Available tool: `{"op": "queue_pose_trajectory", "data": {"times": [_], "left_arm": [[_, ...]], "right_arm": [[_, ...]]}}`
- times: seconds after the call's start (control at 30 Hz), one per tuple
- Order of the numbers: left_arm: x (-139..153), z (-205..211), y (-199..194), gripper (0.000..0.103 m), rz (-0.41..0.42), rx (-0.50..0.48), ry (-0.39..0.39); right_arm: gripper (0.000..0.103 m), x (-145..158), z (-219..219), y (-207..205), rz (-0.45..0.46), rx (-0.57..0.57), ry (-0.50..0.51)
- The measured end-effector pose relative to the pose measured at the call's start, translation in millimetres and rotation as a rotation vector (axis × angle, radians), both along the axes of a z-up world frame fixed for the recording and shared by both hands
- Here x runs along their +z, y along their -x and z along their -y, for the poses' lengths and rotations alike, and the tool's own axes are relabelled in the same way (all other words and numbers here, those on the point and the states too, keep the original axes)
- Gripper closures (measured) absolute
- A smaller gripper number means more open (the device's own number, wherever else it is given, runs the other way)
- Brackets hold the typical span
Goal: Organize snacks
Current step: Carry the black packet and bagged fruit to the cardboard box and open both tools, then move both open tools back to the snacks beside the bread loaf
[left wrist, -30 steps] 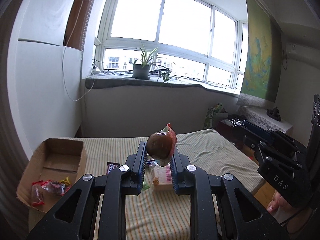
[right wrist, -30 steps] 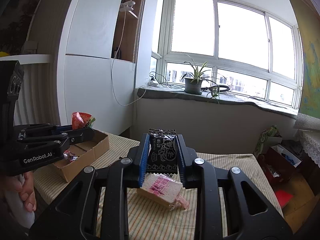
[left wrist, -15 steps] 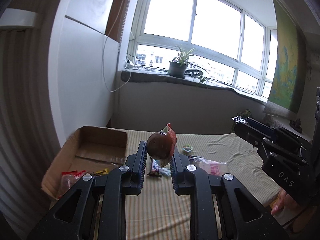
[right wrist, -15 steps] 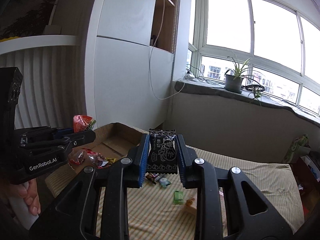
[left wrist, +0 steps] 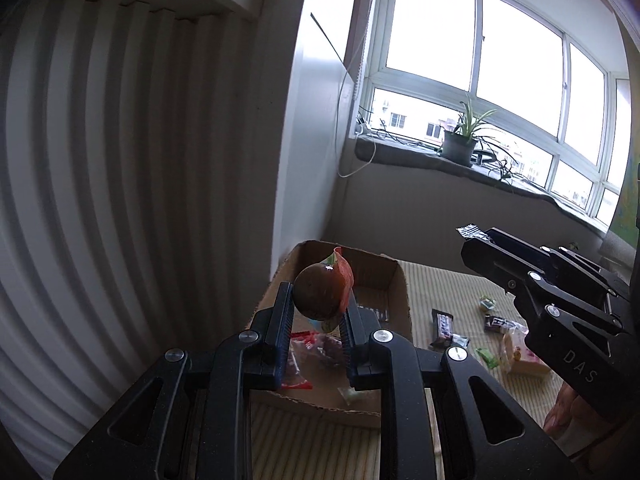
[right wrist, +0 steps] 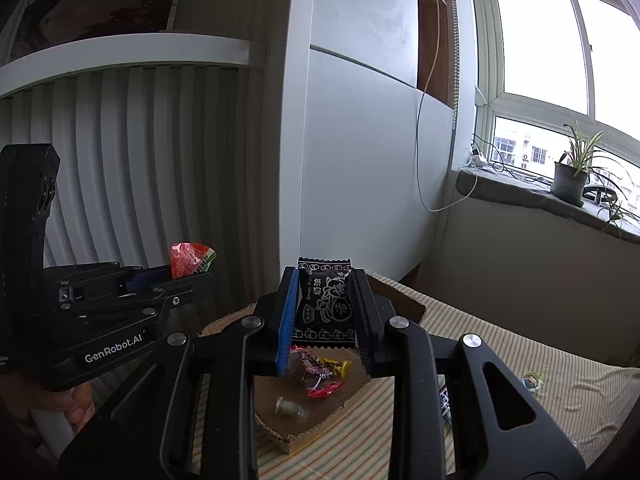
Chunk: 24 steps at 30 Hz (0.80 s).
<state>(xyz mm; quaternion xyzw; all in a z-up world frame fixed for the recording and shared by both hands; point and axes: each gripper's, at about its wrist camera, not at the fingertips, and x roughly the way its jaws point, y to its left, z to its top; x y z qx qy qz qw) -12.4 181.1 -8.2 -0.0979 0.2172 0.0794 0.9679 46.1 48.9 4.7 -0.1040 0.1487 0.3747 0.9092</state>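
While both tools hang above the cardboard box [left wrist: 402,300], each is clamped on a snack. The left tool [left wrist: 316,320] grips a round brown snack in a red and green wrapper [left wrist: 320,296] between its blue-ribbed pads; the round body sits at the fingertips and the wrapper's pointed red flap sticks up and away from the tool, so its long axis runs roughly upright, tilted a little to the right in the left wrist view. In the right wrist view the same wrapper [right wrist: 191,259] shows as a red tip poking above the left tool [right wrist: 192,276]. The right tool [right wrist: 324,312] is clenched on a black candy packet with white print [right wrist: 325,304], held flat-faced toward the camera, its long axis running up along the fingers and its crimped top edge clear of the tips. In the left wrist view only that crimped end [left wrist: 472,231] shows past the right tool [left wrist: 480,248].

The box lies on a striped surface [right wrist: 520,360] against the white wall, and holds several wrapped sweets [right wrist: 320,372]. More small snacks [left wrist: 448,326] lie scattered on the surface to the box's right, apart from it
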Motion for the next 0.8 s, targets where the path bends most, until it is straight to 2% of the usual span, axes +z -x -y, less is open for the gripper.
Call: {"op": "queue_pose_trajectory", "data": {"times": [0.2,0.4,0.5,0.53,0.6,0.67,0.8], "left_arm": [[-11.7,-3.4,-12.5,0.083,-0.027,-0.003,0.015],[-35.1,-11.6,-35.4,0.083,-0.085,-0.01,0.048],[-48.6,-18.1,-47.2,0.082,-0.119,-0.013,0.089],[-53.1,-19.8,-51.1,0.078,-0.132,-0.019,0.102],[-58.9,-21.8,-56.7,0.046,-0.147,-0.005,0.106],[-62.2,-21.6,-60.8,0.037,-0.146,0.02,0.116],[-65.2,-27.8,-56.9,0.036,-0.156,0.034,0.138]], "right_arm": [[0.076,-16.0,-11.8,-18.9,-0.029,-0.003,0.029],[0.076,-41.9,-21.8,-45.7,-0.084,0.002,0.053],[0.07,-59.0,-30.4,-62.7,-0.135,0.004,0.09],[0.062,-63.5,-30.7,-66.3,-0.143,0.002,0.092],[0.055,-69.3,-28.7,-72.1,-0.153,-0.006,0.088],[0.051,-73.7,-26.8,-76.0,-0.164,-0.011,0.085],[0.051,-78.4,-25.5,-78.3,-0.175,-0.008,0.091]]}}
